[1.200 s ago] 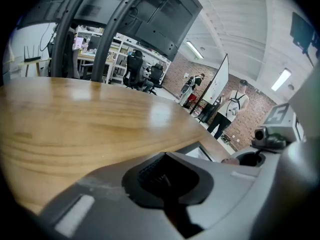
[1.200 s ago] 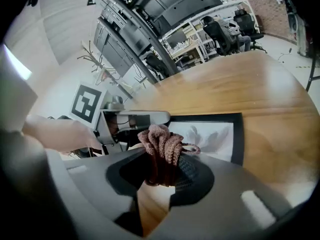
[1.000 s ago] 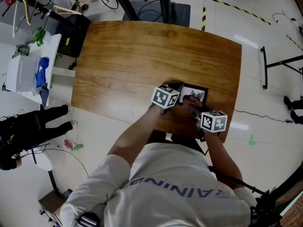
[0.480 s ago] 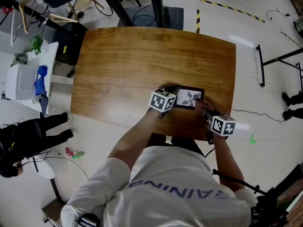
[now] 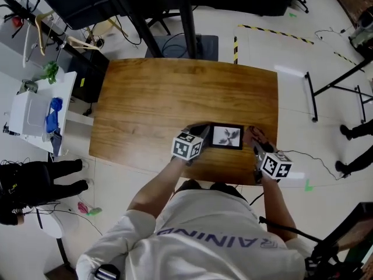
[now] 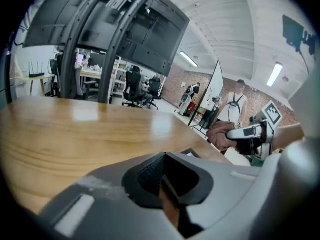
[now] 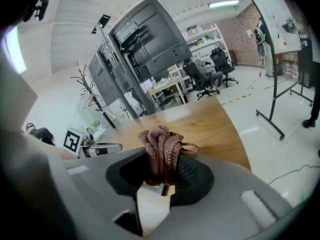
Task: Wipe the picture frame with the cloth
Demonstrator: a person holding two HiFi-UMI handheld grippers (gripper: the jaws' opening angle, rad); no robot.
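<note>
On a brown wooden surface, the left tongs sit almost pressed together at the left edge of a small black picture frame. They seem to pinch that edge, though the view there is cramped. The frame lies flat near the surface's front edge. Just beside its right edge, the right tongs pinch a bunched brown knitted cloth.

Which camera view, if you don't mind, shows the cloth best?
The right gripper view: the brown cloth sits bunched between the right tool's jaws, close up. The head view shows a small patch beside the picture frame; the left gripper view, a distant lump.
</note>
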